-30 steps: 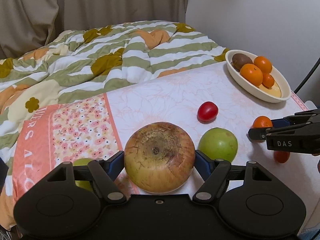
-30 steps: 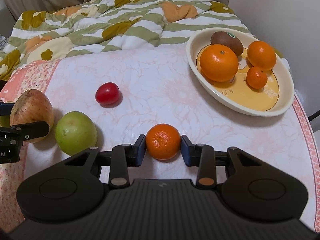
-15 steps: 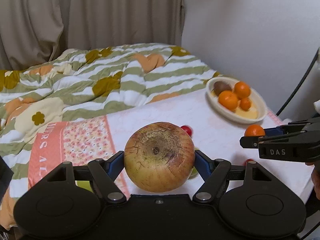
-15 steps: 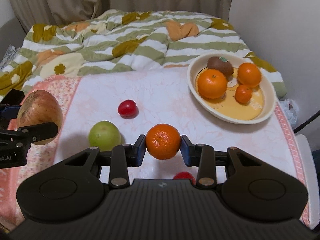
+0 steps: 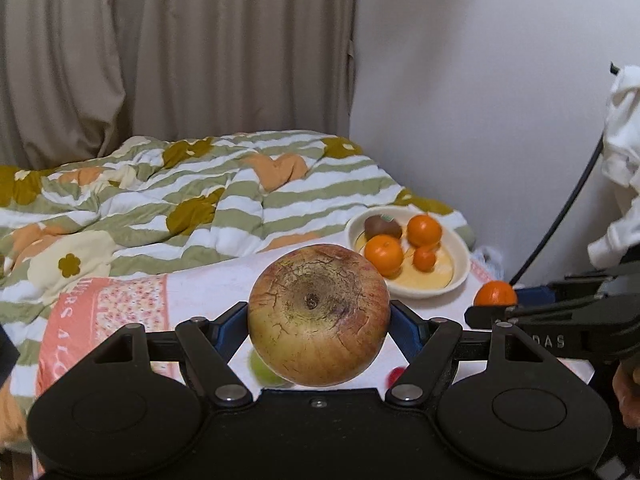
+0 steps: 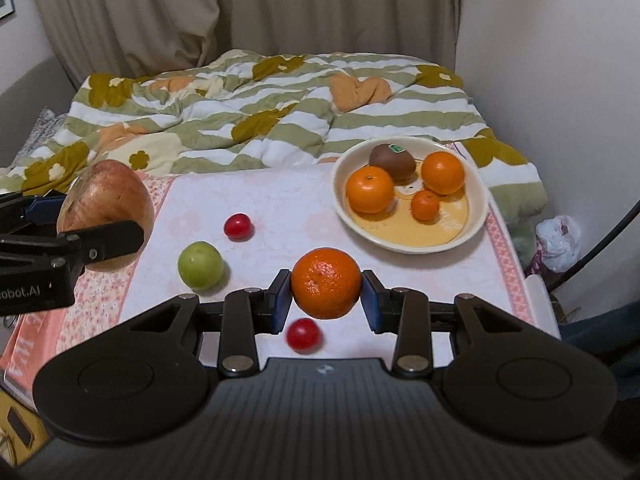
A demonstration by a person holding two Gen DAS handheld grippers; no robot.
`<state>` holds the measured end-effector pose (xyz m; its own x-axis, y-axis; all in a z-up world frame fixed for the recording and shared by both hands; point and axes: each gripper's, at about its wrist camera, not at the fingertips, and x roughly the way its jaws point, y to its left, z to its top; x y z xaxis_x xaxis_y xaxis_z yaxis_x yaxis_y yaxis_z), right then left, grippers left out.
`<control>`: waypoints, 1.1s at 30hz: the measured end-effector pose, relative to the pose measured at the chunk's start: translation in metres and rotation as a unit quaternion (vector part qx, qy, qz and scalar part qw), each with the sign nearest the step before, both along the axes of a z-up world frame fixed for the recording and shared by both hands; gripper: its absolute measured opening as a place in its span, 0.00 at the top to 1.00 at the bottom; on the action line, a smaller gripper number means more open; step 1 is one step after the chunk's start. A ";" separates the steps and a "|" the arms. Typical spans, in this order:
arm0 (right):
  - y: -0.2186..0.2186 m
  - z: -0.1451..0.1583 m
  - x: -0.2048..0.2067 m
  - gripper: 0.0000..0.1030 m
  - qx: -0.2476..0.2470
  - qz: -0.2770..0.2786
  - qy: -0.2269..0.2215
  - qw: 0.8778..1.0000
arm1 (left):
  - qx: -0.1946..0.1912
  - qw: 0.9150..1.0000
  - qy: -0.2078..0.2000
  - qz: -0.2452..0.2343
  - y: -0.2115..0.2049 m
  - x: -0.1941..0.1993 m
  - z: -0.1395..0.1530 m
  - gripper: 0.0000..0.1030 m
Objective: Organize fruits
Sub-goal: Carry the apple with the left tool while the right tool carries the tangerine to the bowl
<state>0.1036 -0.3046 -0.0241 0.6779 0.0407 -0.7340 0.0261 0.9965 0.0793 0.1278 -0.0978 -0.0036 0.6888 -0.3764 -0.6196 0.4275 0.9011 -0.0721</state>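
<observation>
Now both fruits are mid-carry: apple clamped in left gripper, orange clamped in right gripper, both off the table. Bowl sits at 1 o'clock w/ 3 oranges + kiwi. Next: bring each over bowl's free near side, then let go. Green fruit & 2 tomatoes wait.

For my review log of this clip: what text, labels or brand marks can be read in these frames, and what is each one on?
"DAS": on the side of the right gripper, its first letters hidden.
"obot.AI": on the side of the left gripper, cut off at the frame edge.
Pink cloth border: large white letters, partly hidden, not readable as a word.
Sticker on the kiwi: too small to read.
</observation>
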 end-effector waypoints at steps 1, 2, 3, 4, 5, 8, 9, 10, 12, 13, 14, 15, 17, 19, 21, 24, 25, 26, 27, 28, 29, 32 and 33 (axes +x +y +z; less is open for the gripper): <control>-0.008 0.002 -0.003 0.49 0.002 0.007 -0.001 1.000 | -0.002 1.000 -0.003 0.006 -0.007 -0.003 0.002 0.25; -0.018 0.004 -0.007 0.49 0.003 0.015 -0.004 1.000 | -0.003 1.000 -0.005 0.012 -0.015 -0.006 0.004 0.25; -0.026 0.005 -0.009 0.49 0.003 0.022 -0.005 1.000 | -0.003 1.000 -0.007 0.018 -0.024 -0.008 0.005 0.25; -0.033 0.007 -0.011 0.49 0.002 0.028 -0.007 1.000 | -0.003 1.000 -0.009 0.023 -0.031 -0.010 0.006 0.25; -0.042 0.008 -0.014 0.49 0.001 0.035 -0.009 0.999 | -0.004 1.000 -0.010 0.027 -0.039 -0.012 0.007 0.25; -0.069 0.008 -0.016 0.49 0.003 0.046 -0.013 0.999 | -0.005 0.999 -0.011 0.038 -0.064 -0.017 0.008 0.25; -0.077 0.008 -0.017 0.49 0.002 0.047 -0.014 0.999 | -0.005 0.999 -0.010 0.040 -0.071 -0.018 0.007 0.25; -0.085 0.007 -0.017 0.49 0.001 0.049 -0.014 0.999 | -0.005 0.999 -0.010 0.042 -0.078 -0.017 0.006 0.25; -0.103 0.005 -0.015 0.49 -0.003 0.051 -0.016 0.999 | -0.005 0.999 -0.009 0.044 -0.093 -0.016 0.004 0.25; -0.112 0.004 -0.013 0.49 -0.005 0.051 -0.015 0.999 | -0.005 0.999 -0.008 0.044 -0.100 -0.015 0.002 0.25; -0.120 0.003 -0.011 0.49 -0.005 0.050 -0.015 0.999 | -0.003 0.999 -0.007 0.043 -0.107 -0.012 0.001 0.25; -0.128 0.003 -0.008 0.49 -0.005 0.048 -0.015 0.999 | 0.001 0.999 -0.006 0.041 -0.115 -0.009 -0.002 0.25; -0.143 0.001 -0.001 0.49 -0.004 0.044 -0.015 0.999 | 0.007 0.999 -0.006 0.035 -0.128 -0.002 -0.009 0.25; -0.153 -0.001 0.008 0.49 -0.003 0.040 -0.016 0.999 | 0.011 0.999 -0.002 0.032 -0.141 0.008 -0.016 0.25; -0.162 -0.005 0.019 0.49 -0.002 0.034 -0.015 0.999 | 0.011 1.000 0.004 0.028 -0.152 0.020 -0.023 0.25; -0.172 -0.011 0.034 0.49 0.004 0.026 -0.013 1.000 | 0.023 1.000 0.009 0.014 -0.167 0.035 -0.034 0.25; -0.175 -0.014 0.038 0.49 0.008 0.024 -0.011 1.000 | 0.026 1.000 0.011 0.009 -0.170 0.040 -0.039 0.25; -0.177 -0.017 0.044 0.49 0.012 0.022 -0.008 1.000 | 0.030 0.999 0.013 0.004 -0.174 0.046 -0.043 0.25; -0.179 -0.019 0.048 0.49 0.015 0.019 -0.007 1.000 | 0.034 0.999 0.015 0.001 -0.178 0.051 -0.048 0.25; -0.181 -0.021 0.052 0.49 0.016 0.017 -0.005 1.000 | 0.038 0.999 0.016 -0.002 -0.181 0.057 -0.053 0.25; -0.182 -0.026 0.057 0.49 0.017 0.015 -0.002 1.000 | 0.042 0.999 0.017 -0.005 -0.184 0.062 -0.058 0.25; -0.186 -0.037 0.071 0.49 0.020 0.007 0.010 1.000 | 0.056 0.998 0.017 -0.016 -0.194 0.076 -0.071 0.25; -0.187 -0.039 0.074 0.49 0.021 0.005 0.013 1.000 | 0.059 0.998 0.018 -0.020 -0.197 0.079 -0.075 0.25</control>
